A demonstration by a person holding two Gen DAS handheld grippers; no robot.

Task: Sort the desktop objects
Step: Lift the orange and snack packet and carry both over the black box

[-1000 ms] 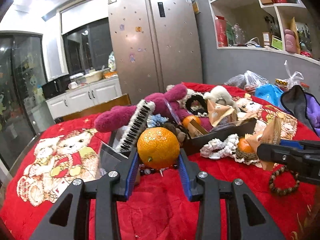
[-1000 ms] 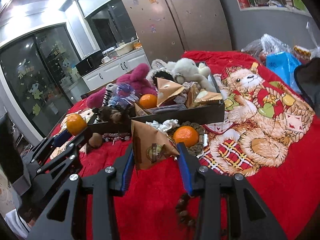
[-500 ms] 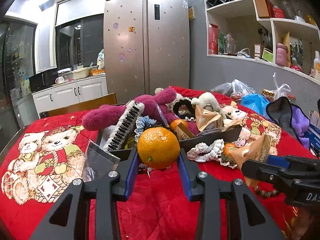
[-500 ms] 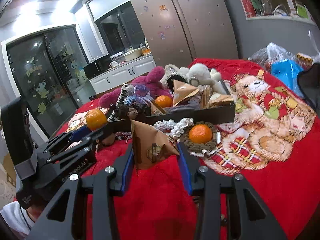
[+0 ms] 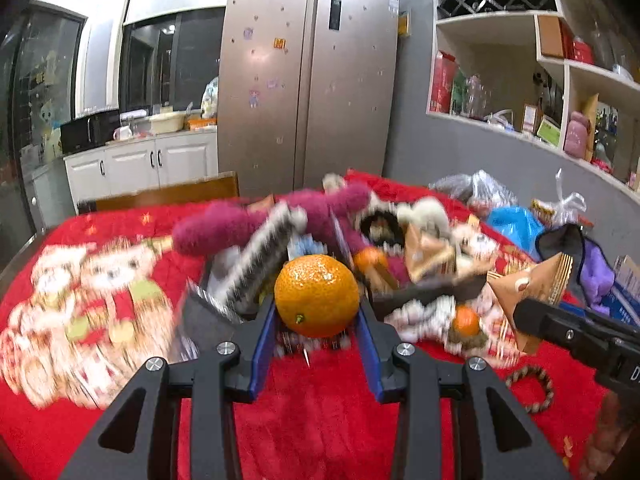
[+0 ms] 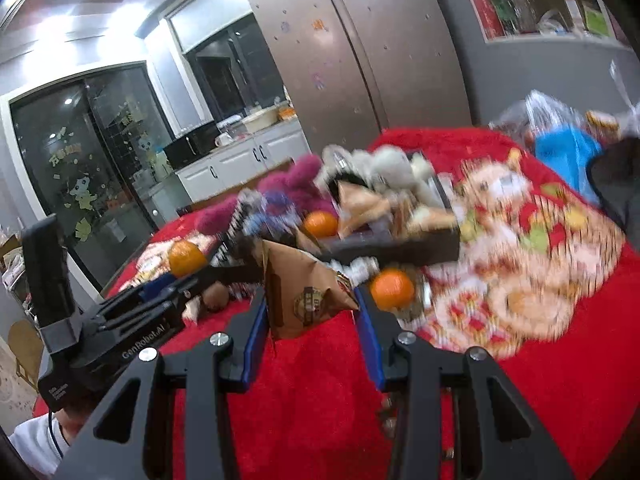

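In the left wrist view, my left gripper (image 5: 318,322) squeezes a round bumpy orange fruit (image 5: 317,295) between its blue fingers (image 5: 262,344) above the fluffy red blanket (image 5: 320,408), and I think I hold it up so it can go over the wall of the dark box (image 5: 432,294) full of toys just behind it. In the right wrist view, my right gripper (image 6: 310,320) pinches a brown paper pyramid packet (image 6: 304,292) the same way. Only this view shows another small orange (image 6: 391,289) lying in front of the box, while only the left view shows a brown bead bracelet (image 5: 534,388) on the blanket.
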